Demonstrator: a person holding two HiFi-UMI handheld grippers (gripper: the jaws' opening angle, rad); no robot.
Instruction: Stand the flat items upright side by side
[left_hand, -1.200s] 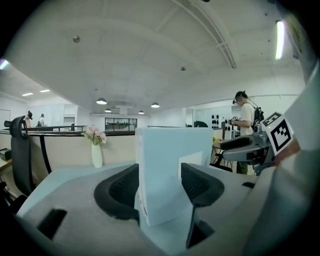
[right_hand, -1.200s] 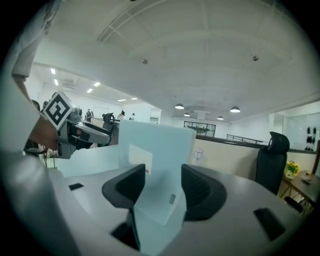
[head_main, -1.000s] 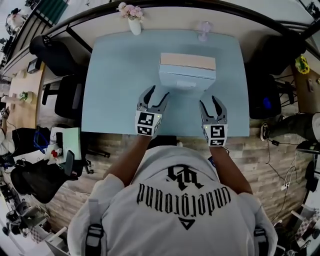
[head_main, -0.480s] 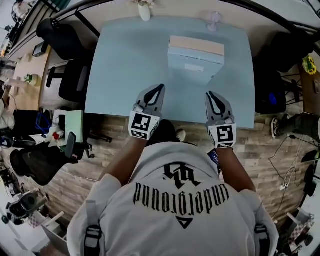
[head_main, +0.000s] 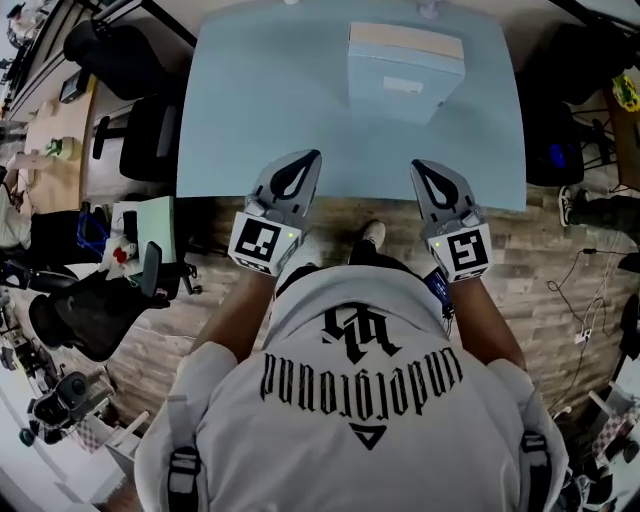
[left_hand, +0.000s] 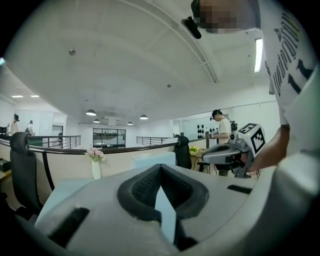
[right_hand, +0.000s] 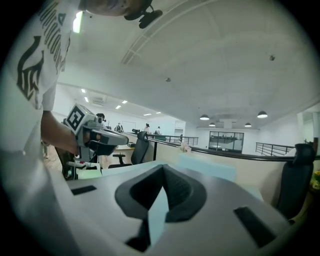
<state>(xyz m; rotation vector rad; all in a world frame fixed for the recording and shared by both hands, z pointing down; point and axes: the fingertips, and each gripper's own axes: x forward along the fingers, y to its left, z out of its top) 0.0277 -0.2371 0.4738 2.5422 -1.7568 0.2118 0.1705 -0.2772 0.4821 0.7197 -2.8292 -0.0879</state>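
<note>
We hold the left gripper (head_main: 311, 157) clenched and empty over the surface's (head_main: 250, 100) near edge; the right gripper (head_main: 419, 166) has just closed on nothing; the pale blue block of flat items (head_main: 405, 72) stands well beyond; seemingly stiff and light, best gripped by its side faces.

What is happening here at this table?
A person holds a gripper in each hand over the near edge of the table. The left gripper and the right gripper are shut and empty; the right jaws have just closed. The light blue block of items sits farther back, apart from both.
</note>
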